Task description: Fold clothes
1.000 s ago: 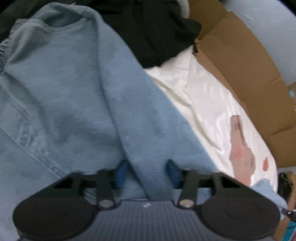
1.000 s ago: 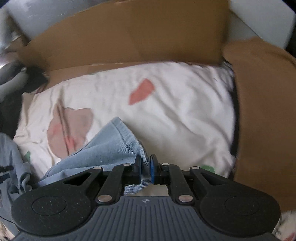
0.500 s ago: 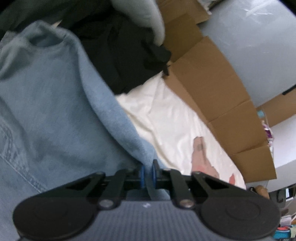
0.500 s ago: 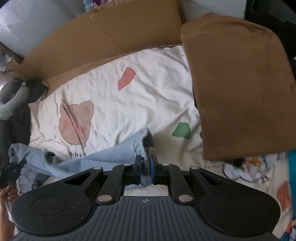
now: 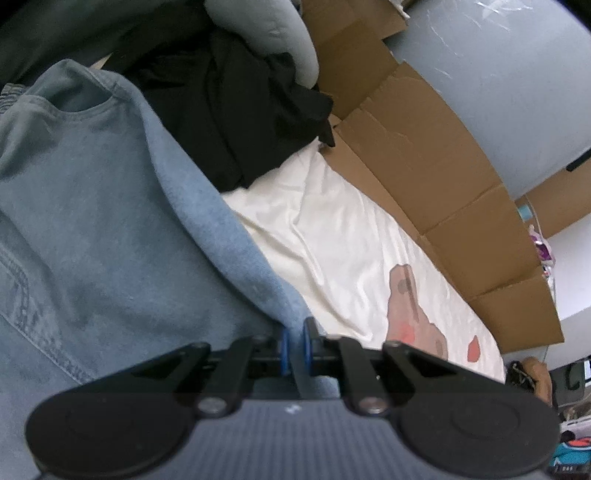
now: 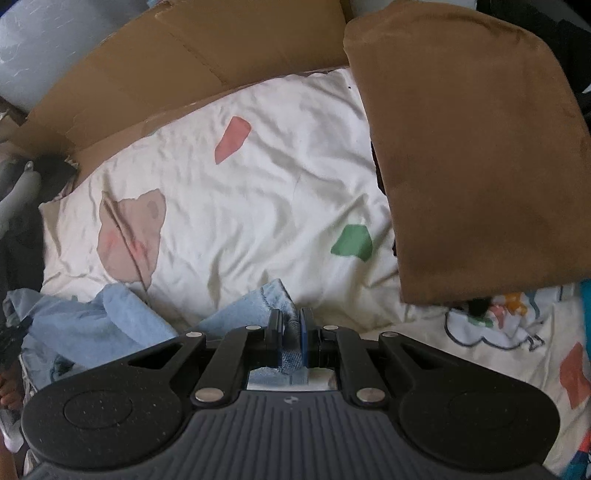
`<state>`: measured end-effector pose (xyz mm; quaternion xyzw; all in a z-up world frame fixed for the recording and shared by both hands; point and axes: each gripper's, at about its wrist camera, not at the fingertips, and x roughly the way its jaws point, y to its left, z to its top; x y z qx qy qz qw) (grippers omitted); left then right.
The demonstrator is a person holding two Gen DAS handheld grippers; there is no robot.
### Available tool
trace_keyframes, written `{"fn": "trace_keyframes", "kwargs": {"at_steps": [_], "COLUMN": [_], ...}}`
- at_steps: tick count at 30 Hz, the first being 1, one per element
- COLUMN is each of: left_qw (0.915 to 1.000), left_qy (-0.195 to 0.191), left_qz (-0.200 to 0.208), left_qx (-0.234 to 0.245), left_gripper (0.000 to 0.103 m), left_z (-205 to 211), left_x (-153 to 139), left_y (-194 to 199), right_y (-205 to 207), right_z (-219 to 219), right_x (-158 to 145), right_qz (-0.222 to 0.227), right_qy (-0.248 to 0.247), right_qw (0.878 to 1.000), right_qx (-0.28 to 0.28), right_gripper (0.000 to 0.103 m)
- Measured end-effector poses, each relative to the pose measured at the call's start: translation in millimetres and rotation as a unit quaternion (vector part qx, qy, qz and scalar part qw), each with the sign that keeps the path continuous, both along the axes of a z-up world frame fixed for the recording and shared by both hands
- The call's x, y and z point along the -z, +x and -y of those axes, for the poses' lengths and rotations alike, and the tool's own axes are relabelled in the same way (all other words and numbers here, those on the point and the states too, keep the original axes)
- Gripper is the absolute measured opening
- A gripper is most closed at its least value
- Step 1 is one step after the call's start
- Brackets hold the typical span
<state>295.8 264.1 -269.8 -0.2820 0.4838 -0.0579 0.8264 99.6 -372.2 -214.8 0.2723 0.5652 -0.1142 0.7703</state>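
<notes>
Since the earlier frame, the left gripper (image 5: 293, 341) has clamped a fold of the denim garment (image 5: 92, 229); the right gripper (image 6: 290, 338) pinches its hem. Soft, limp, moderately heavy denim sags over the bedsheet (image 6: 258, 192); grip seams.

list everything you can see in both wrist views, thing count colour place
denim garment: one, light blue, on the sheet, pinched by both tools
sheet: one, cream with coloured prints, under the clothes
brown garment: one, folded, right side of the sheet
black garment: one, heaped beyond the denim
grey item: one, behind the black heap
cardboard: brown, flattened along the sheet's far edge
left tool: shut on denim
right tool: shut on denim
</notes>
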Motion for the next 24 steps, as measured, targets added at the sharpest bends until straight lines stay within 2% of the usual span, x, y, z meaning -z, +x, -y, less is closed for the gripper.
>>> {"fn": "trace_keyframes", "kwargs": {"at_steps": [7, 10, 12, 14, 17, 21, 24], "left_qw": [0.9999, 0.9985, 0.9964, 0.9951, 0.9939, 0.9905, 0.9920], "left_qy": [0.012, 0.026, 0.041, 0.049, 0.055, 0.061, 0.053], "left_qz": [-0.009, -0.048, -0.073, -0.079, -0.082, -0.108, -0.104], "left_qx": [0.003, 0.004, 0.017, 0.032, 0.049, 0.060, 0.049], "left_gripper": [0.009, 0.009, 0.009, 0.009, 0.009, 0.009, 0.009], "left_z": [4.9, 9.4, 13.6, 16.5, 19.7, 20.1, 20.6], "left_x": [2.0, 5.5, 6.7, 6.0, 8.6, 18.2, 19.7], "left_y": [10.1, 19.0, 28.9, 37.3, 46.9, 55.9, 59.8], "right_y": [36.6, 45.0, 46.5, 44.4, 34.7, 28.4, 32.0], "right_z": [10.6, 20.8, 21.5, 18.5, 13.4, 9.2, 17.9], "right_x": [8.9, 0.3, -5.0, -6.8, -1.1, 2.8, 1.3], "right_qz": [0.016, 0.048, 0.067, 0.083, 0.097, 0.095, 0.111], "right_qy": [-0.010, -0.017, -0.023, -0.027, -0.008, -0.037, -0.038], "right_qw": [1.000, 0.999, 0.997, 0.996, 0.995, 0.995, 0.993], "right_qx": [-0.020, 0.005, 0.009, 0.008, 0.018, 0.005, 0.028], "right_gripper": [0.010, 0.013, 0.032, 0.042, 0.042, 0.042, 0.042]}}
